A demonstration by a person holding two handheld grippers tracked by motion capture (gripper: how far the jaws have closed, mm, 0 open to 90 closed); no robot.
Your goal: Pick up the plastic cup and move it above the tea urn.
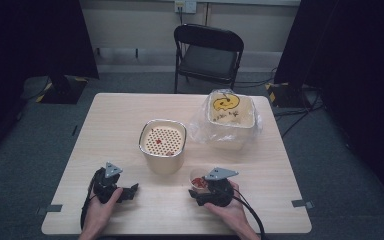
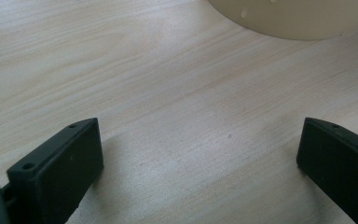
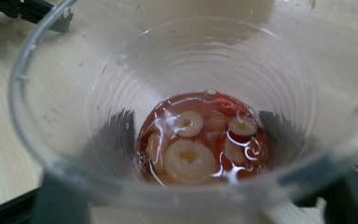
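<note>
A clear plastic cup (image 1: 198,179) stands near the table's front edge, right of centre. In the right gripper view the cup (image 3: 51,93) holds a little red liquid with pale ring-shaped pieces (image 3: 189,158). My right gripper (image 1: 200,186) is shut on it, its jaws (image 3: 198,135) showing dark through both sides of the cup wall. My left gripper (image 1: 131,191) rests low at the front left, open, jaws wide apart (image 2: 200,140) over bare wood. A cream container with a perforated insert (image 1: 162,144) stands mid-table; its base (image 2: 298,18) lies just ahead of the left jaws.
A tub lined with a clear plastic bag (image 1: 230,120), with yellow waste inside, stands at the back right of the wooden table (image 1: 120,120). A black folding chair (image 1: 208,55) is beyond the far edge. Dark curtains hang on both sides.
</note>
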